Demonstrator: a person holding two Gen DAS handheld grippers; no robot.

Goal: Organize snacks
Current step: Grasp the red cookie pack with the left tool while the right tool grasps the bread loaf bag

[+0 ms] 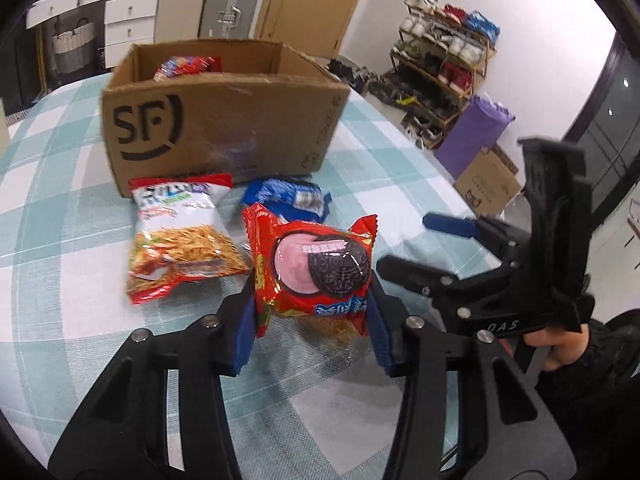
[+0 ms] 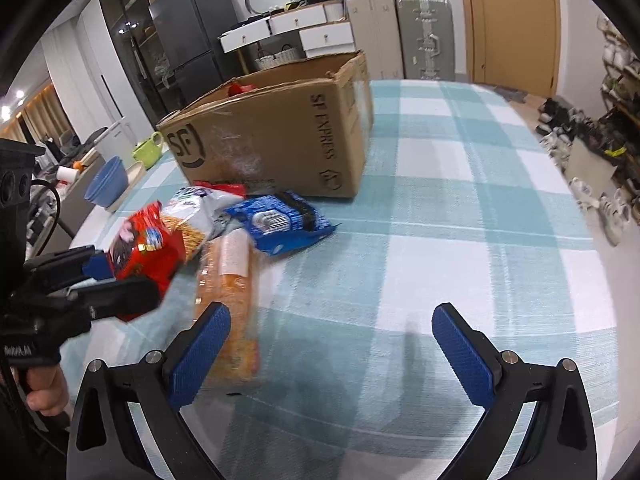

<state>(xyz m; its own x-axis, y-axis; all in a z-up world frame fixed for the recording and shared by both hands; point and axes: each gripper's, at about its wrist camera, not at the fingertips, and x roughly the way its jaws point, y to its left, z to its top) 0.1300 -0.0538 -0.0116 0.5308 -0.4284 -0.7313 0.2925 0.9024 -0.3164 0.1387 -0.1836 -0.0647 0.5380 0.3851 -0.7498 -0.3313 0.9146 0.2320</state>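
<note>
My left gripper (image 1: pixel 310 312) is shut on a red cookie packet (image 1: pixel 316 268) and holds it above the table; it also shows in the right wrist view (image 2: pixel 146 246). A white-and-red noodle snack bag (image 1: pixel 180 236) and a blue packet (image 1: pixel 286 198) lie in front of the brown SF cardboard box (image 1: pixel 224 128), which holds a red packet (image 1: pixel 188 66). My right gripper (image 2: pixel 330 344) is open and empty above the table, to the right of an orange packet (image 2: pixel 232 300). In the left wrist view the right gripper (image 1: pixel 404 244) is at the right.
The table has a blue-and-white checked cloth (image 2: pixel 460 200). A blue bowl (image 2: pixel 108 186) and a green pot (image 2: pixel 148 150) stand at its left edge. A shoe rack (image 1: pixel 444 64) and a purple roll (image 1: pixel 472 132) stand on the floor beyond the table.
</note>
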